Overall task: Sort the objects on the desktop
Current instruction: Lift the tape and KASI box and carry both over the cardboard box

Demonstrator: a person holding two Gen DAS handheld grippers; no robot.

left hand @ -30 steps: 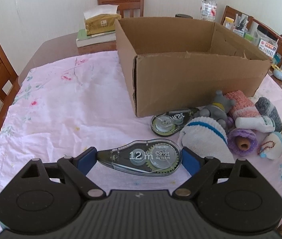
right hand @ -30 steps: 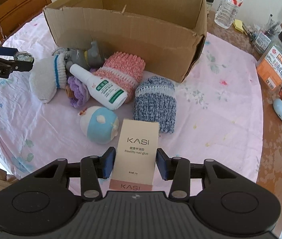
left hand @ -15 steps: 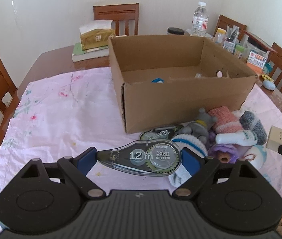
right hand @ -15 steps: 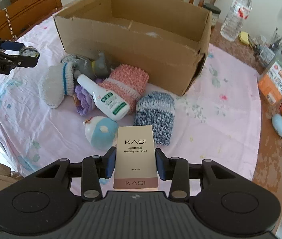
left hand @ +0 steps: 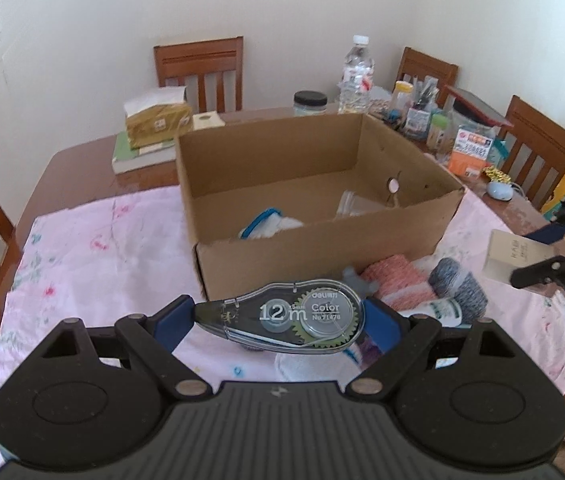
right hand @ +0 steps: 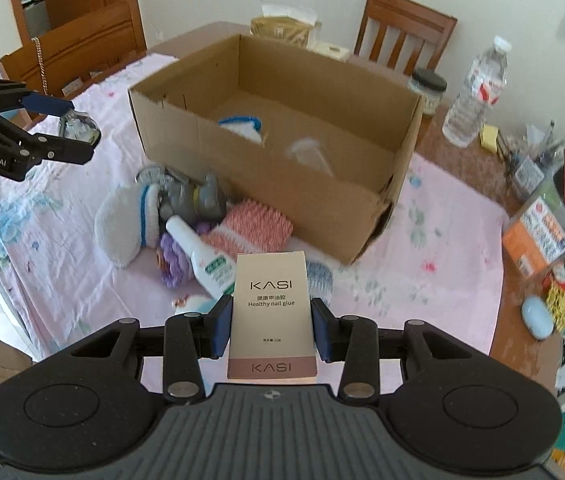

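My left gripper [left hand: 278, 318] is shut on a clear correction tape dispenser [left hand: 286, 316] marked 12m, held lengthwise above the tablecloth in front of the open cardboard box [left hand: 322, 256]. My right gripper [right hand: 272, 326] is shut on a beige KASI nail glue box [right hand: 270, 312], lifted over the pile. In the right wrist view the left gripper [right hand: 78, 136] hangs at the far left with the dispenser. The right gripper [left hand: 534, 252] and the glue box [left hand: 510, 256] show at the right edge of the left wrist view. Inside the cardboard box [right hand: 282, 160] lie a white and blue item [right hand: 242, 126] and a clear item [right hand: 306, 152].
On the pink cloth by the box lie a white sock [right hand: 126, 224], grey toy [right hand: 194, 200], white bottle [right hand: 202, 256], pink knit piece [right hand: 250, 228], purple yarn [right hand: 170, 264] and grey knit roll [left hand: 458, 284]. A water bottle [right hand: 474, 92], jar [right hand: 426, 88] and clutter [right hand: 542, 220] stand behind; chairs surround the table.
Both grippers have risen with their objects, so the inside of the cardboard box has come into view. The right gripper's jaws have closed slightly tighter on the glue box.
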